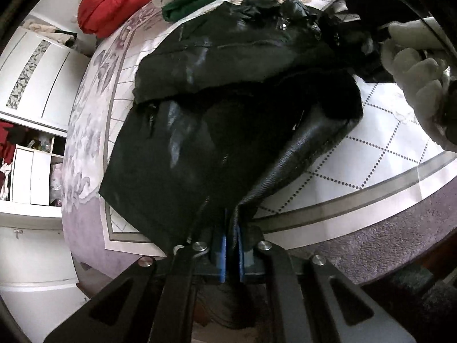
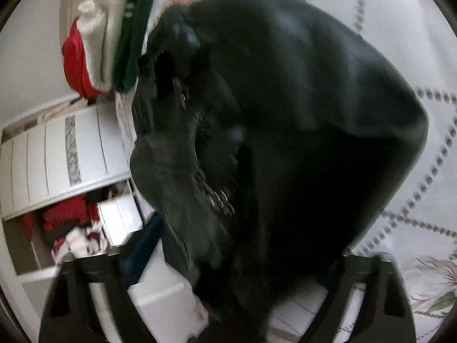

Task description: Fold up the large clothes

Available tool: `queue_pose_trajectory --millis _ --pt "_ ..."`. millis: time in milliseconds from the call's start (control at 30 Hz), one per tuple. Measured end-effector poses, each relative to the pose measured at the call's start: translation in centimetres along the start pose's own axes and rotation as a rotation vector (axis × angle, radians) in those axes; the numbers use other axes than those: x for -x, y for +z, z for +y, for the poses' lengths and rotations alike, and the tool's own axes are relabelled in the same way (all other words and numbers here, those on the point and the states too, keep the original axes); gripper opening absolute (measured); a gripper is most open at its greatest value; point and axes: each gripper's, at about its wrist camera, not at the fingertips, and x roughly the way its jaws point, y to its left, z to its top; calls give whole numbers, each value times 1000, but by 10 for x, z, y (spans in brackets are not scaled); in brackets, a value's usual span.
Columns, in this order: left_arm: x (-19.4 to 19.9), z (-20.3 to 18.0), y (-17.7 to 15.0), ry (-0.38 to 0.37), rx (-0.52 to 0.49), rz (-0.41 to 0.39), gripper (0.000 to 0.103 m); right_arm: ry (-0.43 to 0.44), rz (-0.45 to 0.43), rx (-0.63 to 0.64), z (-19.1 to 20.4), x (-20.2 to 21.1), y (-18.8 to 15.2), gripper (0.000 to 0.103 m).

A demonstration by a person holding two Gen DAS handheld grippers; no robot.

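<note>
While the left gripper [image 1: 232,245] jaws pinch the black leather jacket [image 1: 228,108] hem and the right's are hidden, we'd lift evenly over the bed [image 1: 371,160].

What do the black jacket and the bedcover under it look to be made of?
Black jacket: leather or faux leather, I cannot tell which. It has a glossy sheen, pebbled grain near the left gripper and metal zippers. Bedcover: looks like smooth woven fabric, matte white, with a dotted diamond pattern and a floral border.

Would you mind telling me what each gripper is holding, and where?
Left gripper pinches the black leather jacket at a bunched edge; right gripper's hold cannot be told.
</note>
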Motion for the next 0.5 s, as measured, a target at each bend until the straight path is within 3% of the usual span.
queue_pose_trajectory --millis 167,400,500 --pt "23 22 -6 -53 37 -9 3 -55 -26 -44 25 28 -23 18" --pt "73 63 -16 -235 73 -15 3 -285 -26 31 79 122 -67 17" --pt "64 84 -1 -266 118 -16 3 -352 -29 30 116 123 -66 17"
